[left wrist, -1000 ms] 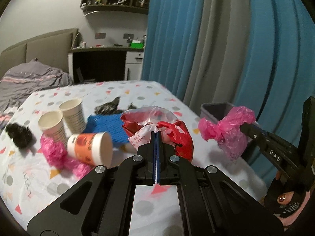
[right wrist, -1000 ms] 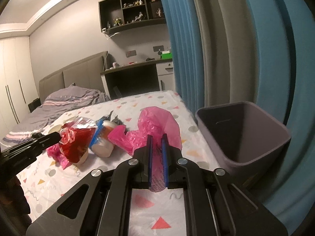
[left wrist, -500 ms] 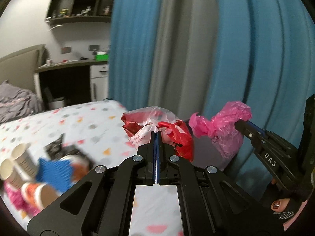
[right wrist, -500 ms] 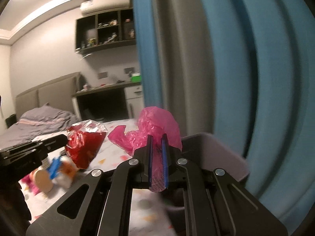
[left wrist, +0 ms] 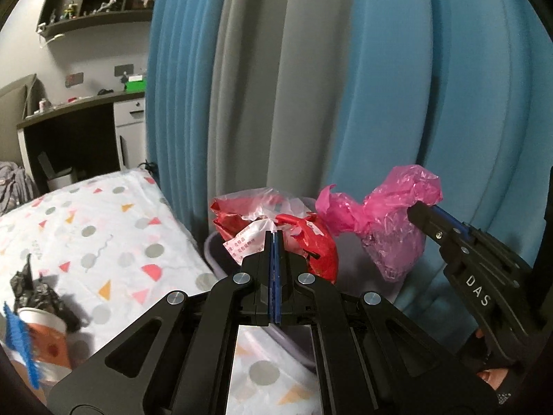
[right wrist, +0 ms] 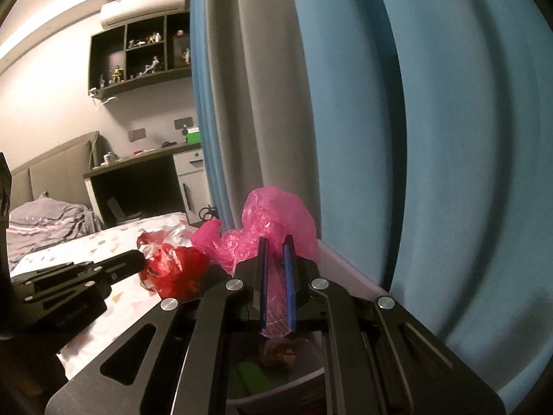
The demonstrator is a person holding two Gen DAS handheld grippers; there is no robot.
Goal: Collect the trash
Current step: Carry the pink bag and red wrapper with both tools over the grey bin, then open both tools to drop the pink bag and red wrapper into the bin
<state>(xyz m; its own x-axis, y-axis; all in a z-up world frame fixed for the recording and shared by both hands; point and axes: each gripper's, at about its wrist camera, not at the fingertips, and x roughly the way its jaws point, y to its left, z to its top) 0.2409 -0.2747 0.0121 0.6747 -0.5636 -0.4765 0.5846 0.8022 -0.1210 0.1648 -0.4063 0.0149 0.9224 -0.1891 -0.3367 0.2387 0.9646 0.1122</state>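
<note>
Crinkled red plastic wrapper (left wrist: pixel 304 238) in our clamped left gripper (left wrist: pixel 273 238), pink plastic bag (right wrist: pixel 273 238) pinched in the right gripper (right wrist: pixel 276 269); we judge release next, grey bin (left wrist: pixel 221 259) at six o'clock.

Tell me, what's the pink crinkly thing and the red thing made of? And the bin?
The pink bag, pinched by the right gripper, looks like thin plastic film: crumpled, shiny, light passes through. The red bag, held by the left gripper, seems glossy plastic film too, with a clear part and a white printed label. The grey bin looks like smooth, matte hard plastic, though little of it shows.
</note>
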